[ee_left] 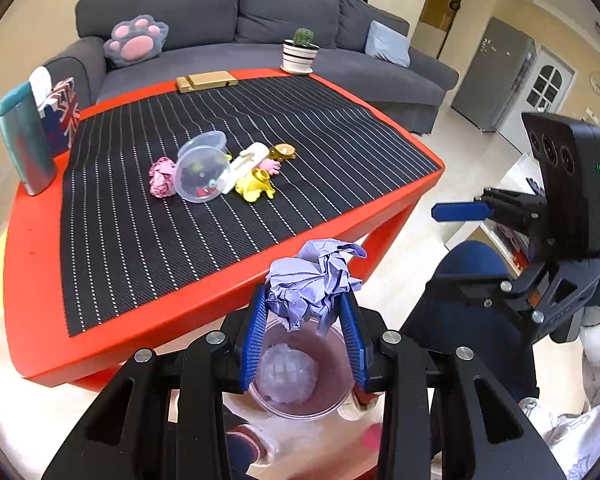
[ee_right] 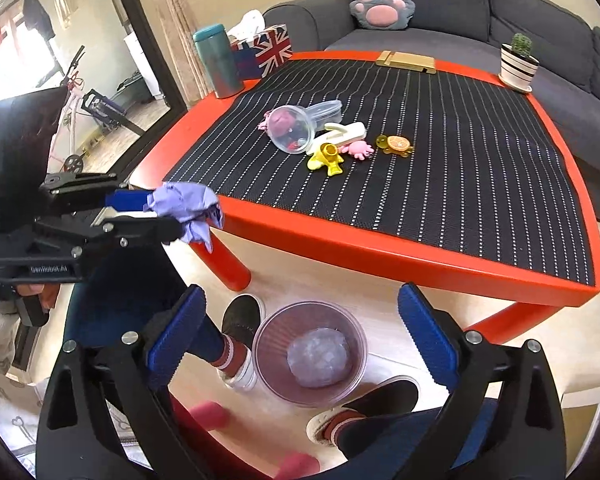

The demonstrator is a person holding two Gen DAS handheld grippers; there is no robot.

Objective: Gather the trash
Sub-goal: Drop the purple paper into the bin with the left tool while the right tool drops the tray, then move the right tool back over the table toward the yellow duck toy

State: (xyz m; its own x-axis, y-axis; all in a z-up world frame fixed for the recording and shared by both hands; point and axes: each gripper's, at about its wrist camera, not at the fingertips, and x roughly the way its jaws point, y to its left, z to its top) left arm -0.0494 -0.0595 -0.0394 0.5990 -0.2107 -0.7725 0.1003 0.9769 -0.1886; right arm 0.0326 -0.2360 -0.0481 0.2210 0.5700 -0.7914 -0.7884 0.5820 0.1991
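- The left tool (ee_left: 306, 320) is clenched on a crumpled purple paper ball (ee_left: 314, 280), its blue pads pressing both sides of the wad.
- It hangs beyond the near edge of the red desk (ee_left: 32, 280), above a clear bin (ee_right: 311, 356) on the floor.
- A pale wad (ee_right: 318, 358) already lies in that bin, between the person's shoes (ee_right: 242, 320).
- The right tool (ee_right: 300, 332) is released, jaws spread wide with nothing between them, over the same bin.
- On the desk's striped mat (ee_left: 320, 128), near the middle, a pink crumpled paper (ee_left: 162, 178) touches a tipped clear cup (ee_left: 200, 174), beside small toys (ee_left: 256, 186).
- A teal flask (ee_left: 22, 140) stands at the far left corner.
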